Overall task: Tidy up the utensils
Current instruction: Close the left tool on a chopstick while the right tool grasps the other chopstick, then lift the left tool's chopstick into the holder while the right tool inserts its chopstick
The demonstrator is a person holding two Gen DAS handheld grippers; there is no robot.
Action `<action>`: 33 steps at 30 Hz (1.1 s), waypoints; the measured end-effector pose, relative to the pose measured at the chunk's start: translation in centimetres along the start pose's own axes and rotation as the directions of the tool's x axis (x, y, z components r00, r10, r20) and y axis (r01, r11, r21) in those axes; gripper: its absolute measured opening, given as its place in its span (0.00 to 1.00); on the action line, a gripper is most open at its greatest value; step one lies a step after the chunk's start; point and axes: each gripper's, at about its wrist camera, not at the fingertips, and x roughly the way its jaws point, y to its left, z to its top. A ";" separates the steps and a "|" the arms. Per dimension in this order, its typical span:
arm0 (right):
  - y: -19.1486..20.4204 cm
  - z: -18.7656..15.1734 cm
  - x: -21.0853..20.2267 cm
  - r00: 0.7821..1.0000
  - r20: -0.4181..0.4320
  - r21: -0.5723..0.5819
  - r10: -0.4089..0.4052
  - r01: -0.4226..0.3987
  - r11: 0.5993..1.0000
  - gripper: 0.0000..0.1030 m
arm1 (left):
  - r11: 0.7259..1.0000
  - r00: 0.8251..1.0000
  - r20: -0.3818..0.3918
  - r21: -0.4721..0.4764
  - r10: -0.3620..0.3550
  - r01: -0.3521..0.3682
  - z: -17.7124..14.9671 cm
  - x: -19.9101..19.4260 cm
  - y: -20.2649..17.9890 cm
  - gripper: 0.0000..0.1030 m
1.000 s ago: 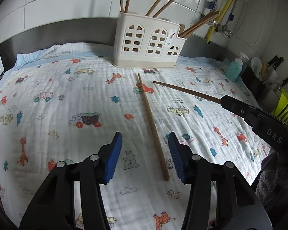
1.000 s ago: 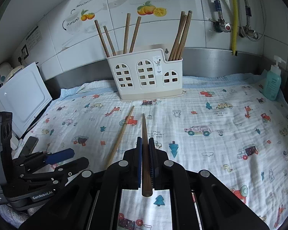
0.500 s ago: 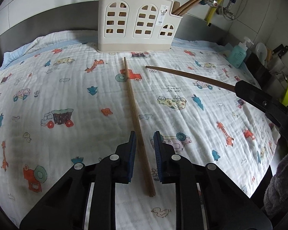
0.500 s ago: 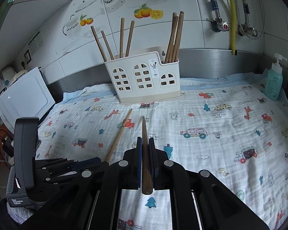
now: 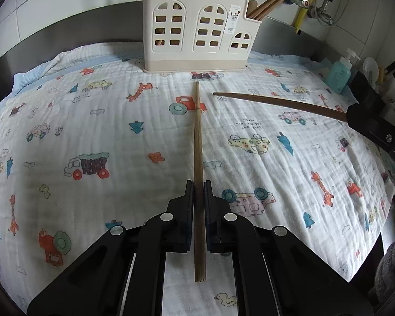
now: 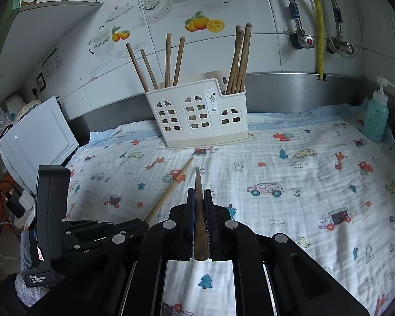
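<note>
In front of the white utensil holder (image 5: pixel 196 30), a light chopstick (image 5: pixel 198 142) lies on the printed cloth (image 5: pixel 92 121), its near end clamped in the left tool (image 5: pixel 198 184) for lifting; beside it, the right tool (image 6: pixel 199 197) grips a darker chopstick (image 6: pixel 199 205), tip aimed at the holder
</note>
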 end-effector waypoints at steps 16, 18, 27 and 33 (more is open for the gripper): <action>1.0 5.4 -0.3 0.998 0.040 -0.046 0.042 -0.040 0.998 0.06 | 0.997 0.973 0.221 0.023 -0.074 0.070 6.0 -6.6 2.2 0.06; 0.9 6.4 -0.1 0.998 0.033 -0.055 0.052 -0.050 0.997 0.06 | 0.996 0.971 0.223 0.028 -0.086 0.082 6.8 -6.8 2.5 0.06; 0.6 12.3 -1.3 0.997 0.044 -0.118 0.059 -0.053 0.992 0.06 | 0.991 0.960 0.250 0.078 -0.127 0.111 10.3 -8.5 2.8 0.06; 0.0 16.7 -3.0 0.998 0.060 -0.166 0.018 -0.008 0.986 0.06 | 0.990 0.950 0.288 0.105 -0.118 0.091 12.5 -10.2 2.8 0.06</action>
